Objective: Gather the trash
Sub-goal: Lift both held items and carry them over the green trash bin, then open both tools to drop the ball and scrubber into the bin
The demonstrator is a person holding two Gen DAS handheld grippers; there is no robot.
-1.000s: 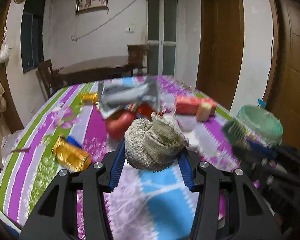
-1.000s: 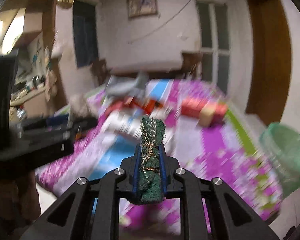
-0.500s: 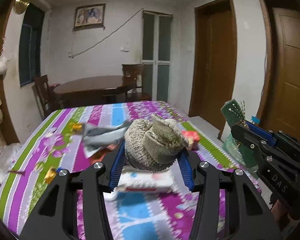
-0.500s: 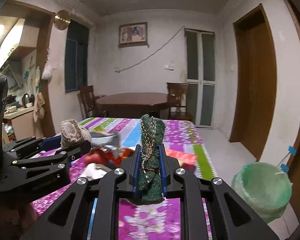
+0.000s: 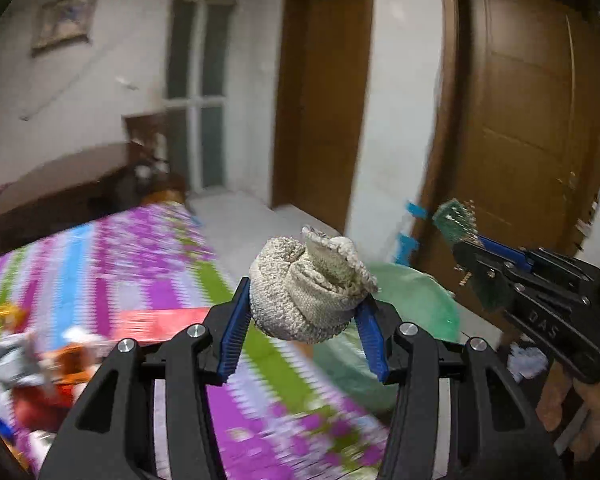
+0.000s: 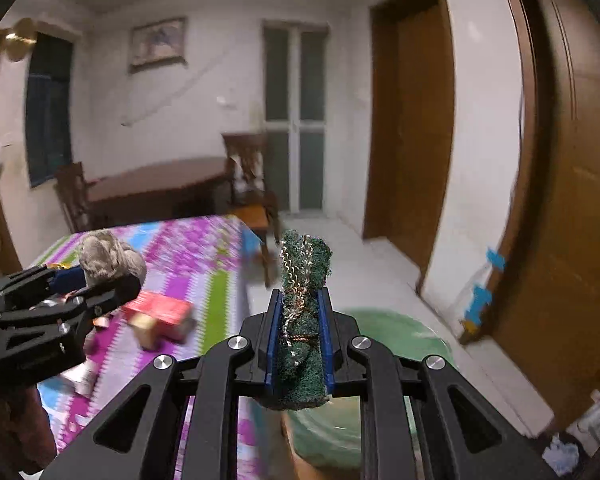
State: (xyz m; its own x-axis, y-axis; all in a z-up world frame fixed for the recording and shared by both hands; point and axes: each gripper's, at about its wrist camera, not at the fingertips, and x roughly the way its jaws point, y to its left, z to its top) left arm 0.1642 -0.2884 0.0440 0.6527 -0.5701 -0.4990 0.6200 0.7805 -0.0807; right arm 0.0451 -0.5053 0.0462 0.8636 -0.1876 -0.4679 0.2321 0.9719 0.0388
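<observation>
I am carrying one piece of trash in each hand, and both are now hanging out past the edge of the bench (image 5: 112,256), because the bin is on the floor beside it, not on it. My left gripper (image 5: 304,320) is holding the rolled beige cloth (image 5: 308,288) at a middling width, its blue pads pressing the bundle from both sides so the loose fold on top is not falling open. My right gripper (image 6: 300,340) is clamped nearly flat on the green scouring pad (image 6: 303,320), which is standing upright between the pads with its wire threads showing; a thin, springy thing like that needs a tight squeeze. Both grippers are tilting downward toward the green-lined bin (image 6: 384,340), which is sitting on the floor just under and ahead of them. I am judging that the drop is the step in hand: the cloth looks to be over the liner's near rim, the pad over its middle. Other litter, a red box (image 6: 160,310) among it, is lying on the striped cover, so the job is only partly done.
</observation>
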